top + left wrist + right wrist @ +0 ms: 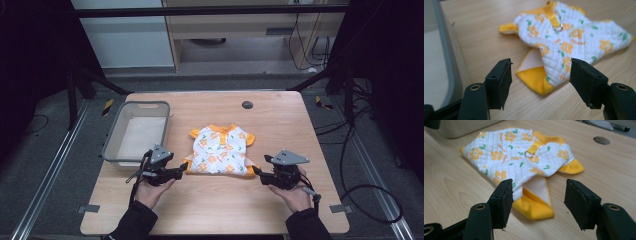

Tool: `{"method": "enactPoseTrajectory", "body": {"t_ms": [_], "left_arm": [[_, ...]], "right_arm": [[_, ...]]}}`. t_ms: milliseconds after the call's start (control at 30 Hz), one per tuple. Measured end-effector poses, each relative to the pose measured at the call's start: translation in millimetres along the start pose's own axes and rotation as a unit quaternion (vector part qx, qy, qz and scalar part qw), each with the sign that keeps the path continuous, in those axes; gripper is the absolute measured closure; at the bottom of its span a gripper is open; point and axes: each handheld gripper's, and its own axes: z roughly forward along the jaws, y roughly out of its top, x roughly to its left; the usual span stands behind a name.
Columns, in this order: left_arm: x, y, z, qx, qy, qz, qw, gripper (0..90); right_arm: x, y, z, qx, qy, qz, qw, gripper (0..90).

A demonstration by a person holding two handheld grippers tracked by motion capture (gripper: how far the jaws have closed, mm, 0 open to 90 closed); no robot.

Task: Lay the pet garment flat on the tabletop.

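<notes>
Both our grippers flank the garment.
Left gripper (184, 169) and right gripper (257, 171) gape empty beside the flowered pet shirt (220, 150).

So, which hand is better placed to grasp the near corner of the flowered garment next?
Probably left: the left gripper is open almost at the garment, at its near orange corner. The right gripper, also open, seems slightly farther away.

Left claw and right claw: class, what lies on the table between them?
In the high view, the flowered white-and-orange garment lies flat between the left claw and right claw, each open at an orange corner.
</notes>
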Motion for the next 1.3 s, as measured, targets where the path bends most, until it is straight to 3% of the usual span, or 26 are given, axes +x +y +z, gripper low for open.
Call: {"method": "enactPoseTrajectory", "body": {"t_ms": [133, 300, 500, 700, 867, 1100, 1300], "left_arm": [[-3.9, -6.0, 8.6, 0.010, 0.002, 0.007, 0.9999, 34.0], [-6.6, -13.1, 21.5, 0.039, 0.007, 0.025, 0.9989, 34.3], [-9.1, -15.6, 32.8, 0.050, 0.006, 0.039, 0.9979, 35.7], [-10.7, -19.0, 42.9, 0.071, -0.009, 0.052, 0.9961, 45.9], [-11.6, -20.8, 49.6, 0.082, -0.023, 0.051, 0.9951, 57.2], [-9.2, -21.1, 52.6, 0.078, -0.033, 0.050, 0.9952, 75.6], [-11.5, -18.4, 49.8, 0.072, -0.041, 0.047, 0.9954, 82.5]], "right_arm": [[1.8, -10.8, 7.8, 0.014, 0.011, 0.002, 0.9998, 40.8], [4.0, -16.6, 18.4, 0.026, 0.017, 0.001, 0.9995, 42.7], [9.7, -21.1, 35.0, 0.050, 0.025, -0.008, 0.9984, 45.5], [20.1, -20.7, 48.4, 0.068, 0.028, -0.027, 0.9969, 49.3], [20.4, -19.5, 52.7, 0.078, 0.023, -0.034, 0.9961, 59.2], [16.4, -22.0, 56.0, 0.100, 0.040, -0.015, 0.9941, 75.0], [14.8, -20.3, 53.0, 0.095, 0.047, -0.003, 0.9944, 81.2]]}}
